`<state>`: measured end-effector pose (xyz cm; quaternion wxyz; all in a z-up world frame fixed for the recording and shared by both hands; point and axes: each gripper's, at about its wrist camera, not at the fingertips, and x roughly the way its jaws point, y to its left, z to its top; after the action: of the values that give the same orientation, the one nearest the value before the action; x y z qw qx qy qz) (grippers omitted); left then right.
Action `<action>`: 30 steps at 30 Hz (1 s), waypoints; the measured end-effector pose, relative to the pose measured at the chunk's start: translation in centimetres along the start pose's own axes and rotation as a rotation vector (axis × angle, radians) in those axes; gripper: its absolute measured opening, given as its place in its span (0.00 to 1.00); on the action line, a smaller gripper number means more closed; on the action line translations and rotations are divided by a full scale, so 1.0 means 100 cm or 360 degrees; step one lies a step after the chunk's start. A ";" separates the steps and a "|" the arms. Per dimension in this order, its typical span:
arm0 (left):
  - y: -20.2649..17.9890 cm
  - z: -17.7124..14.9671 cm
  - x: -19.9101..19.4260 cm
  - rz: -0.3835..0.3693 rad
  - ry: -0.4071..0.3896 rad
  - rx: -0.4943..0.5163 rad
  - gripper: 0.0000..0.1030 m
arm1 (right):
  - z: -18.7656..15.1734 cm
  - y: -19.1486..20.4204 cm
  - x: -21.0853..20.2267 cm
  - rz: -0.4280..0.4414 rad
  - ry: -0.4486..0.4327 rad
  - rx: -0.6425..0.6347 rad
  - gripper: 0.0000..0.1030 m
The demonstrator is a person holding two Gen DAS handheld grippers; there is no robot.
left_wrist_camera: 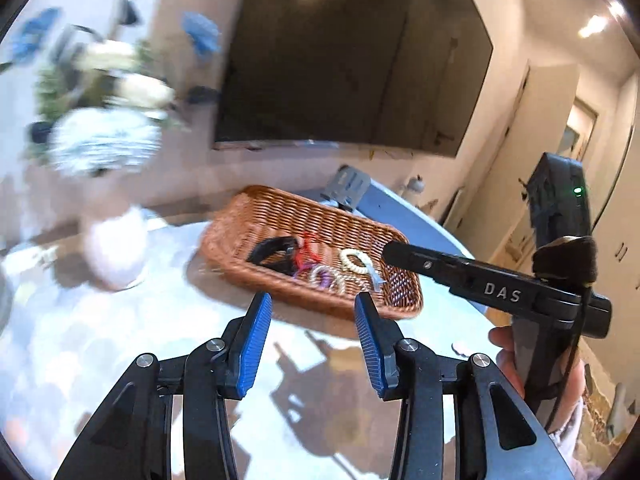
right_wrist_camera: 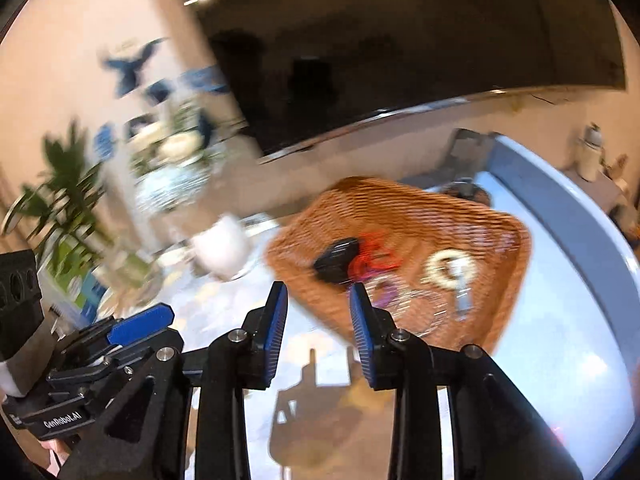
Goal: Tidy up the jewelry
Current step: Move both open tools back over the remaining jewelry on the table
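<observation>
A brown wicker basket [left_wrist_camera: 276, 212] lies on the table and also shows in the right wrist view [right_wrist_camera: 420, 208]. It holds a black band [left_wrist_camera: 272, 254], a red piece [left_wrist_camera: 308, 248], a cream bead bracelet [left_wrist_camera: 354, 260], purple and pale bracelets [left_wrist_camera: 328, 276] and a silvery clip [left_wrist_camera: 376, 276]. My left gripper [left_wrist_camera: 313, 308] is open and empty, just short of the basket's near rim. My right gripper [right_wrist_camera: 318, 300] is open and empty, at the basket's near left corner; it also shows from the side in the left wrist view [left_wrist_camera: 396, 250]. The right wrist view is blurred.
A white cup [left_wrist_camera: 114, 248] stands left of the basket. A blue-and-white vase with flowers [left_wrist_camera: 104, 140] is behind it. A dark TV screen [left_wrist_camera: 352, 56] hangs on the wall. The table has a blue rim [right_wrist_camera: 560, 208] at the right.
</observation>
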<state>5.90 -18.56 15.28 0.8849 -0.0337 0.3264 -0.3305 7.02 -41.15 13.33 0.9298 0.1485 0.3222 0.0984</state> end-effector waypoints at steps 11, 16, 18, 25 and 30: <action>0.079 -0.108 -0.098 0.0229 -0.0047 -0.0218 0.48 | -0.081 0.108 0.032 0.0218 0.0162 -0.0280 0.35; 0.105 -0.145 -0.104 0.0284 -0.0050 -0.0322 0.55 | -0.115 0.122 0.050 0.0135 0.0172 -0.0371 0.35; 0.112 -0.154 -0.104 0.0320 -0.0046 -0.0349 0.56 | -0.127 0.122 0.058 0.0079 0.0169 -0.0398 0.35; 0.138 -0.180 -0.099 0.0443 -0.0086 -0.0461 0.56 | -0.143 0.107 0.081 0.0044 0.0248 -0.0342 0.35; 0.143 -0.181 -0.099 0.0404 -0.0102 -0.0484 0.56 | -0.148 0.112 0.083 0.0015 0.0265 -0.0394 0.35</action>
<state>-2.54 1.48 2.65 0.9141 -0.1361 0.3459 -0.1619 3.18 -25.16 1.30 0.9105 0.0256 0.3829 0.1536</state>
